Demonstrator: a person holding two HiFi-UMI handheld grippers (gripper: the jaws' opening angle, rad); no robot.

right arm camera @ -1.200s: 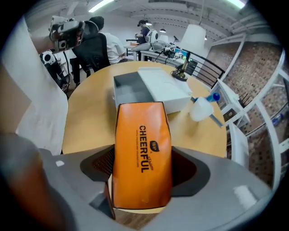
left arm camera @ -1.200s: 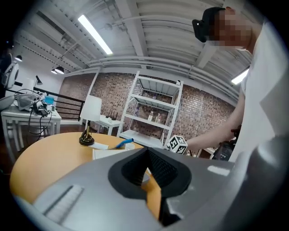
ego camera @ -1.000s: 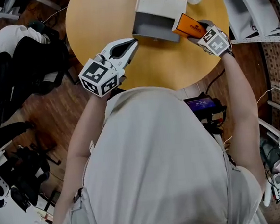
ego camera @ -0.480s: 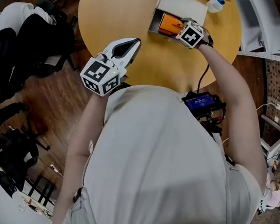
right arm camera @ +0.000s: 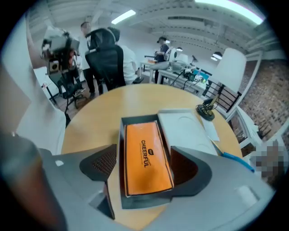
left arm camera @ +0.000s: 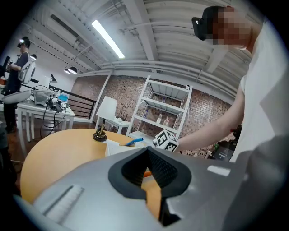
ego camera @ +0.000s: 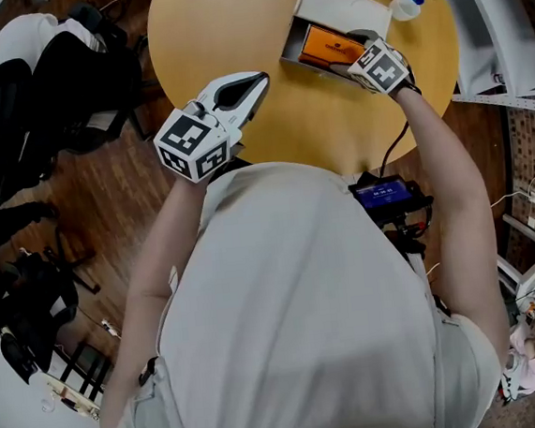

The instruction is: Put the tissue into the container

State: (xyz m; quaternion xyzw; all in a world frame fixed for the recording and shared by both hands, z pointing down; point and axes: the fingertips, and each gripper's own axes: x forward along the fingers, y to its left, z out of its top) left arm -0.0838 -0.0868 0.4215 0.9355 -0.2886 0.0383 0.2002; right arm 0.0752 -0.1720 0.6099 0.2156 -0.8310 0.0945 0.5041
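Observation:
An orange tissue pack (ego camera: pixel 329 45) (right arm camera: pixel 146 158) lies flat inside the grey open container (ego camera: pixel 288 54) (right arm camera: pixel 143 201) on the round yellow table (ego camera: pixel 221 25). My right gripper (ego camera: pixel 357 51) (right arm camera: pixel 143 168) hovers over the container's near end. Its jaws are opening and stand either side of the pack's near end, with the pads off it. My left gripper (ego camera: pixel 258 79) (left arm camera: pixel 146 151) hangs shut and empty above the table's near edge, well left of the container.
The container's white lid (ego camera: pixel 346 5) lies beside it. A blue-handled tool and a small white cup (ego camera: pixel 405 3) sit behind. A black office chair (ego camera: pixel 59 97) stands left of the table, a white shelf (ego camera: pixel 503 16) right, and a device with a lit screen (ego camera: pixel 388 195) on the floor.
My right gripper carried the orange pack from the container's right edge into the container, then drew back a little. The left gripper stayed where it was.

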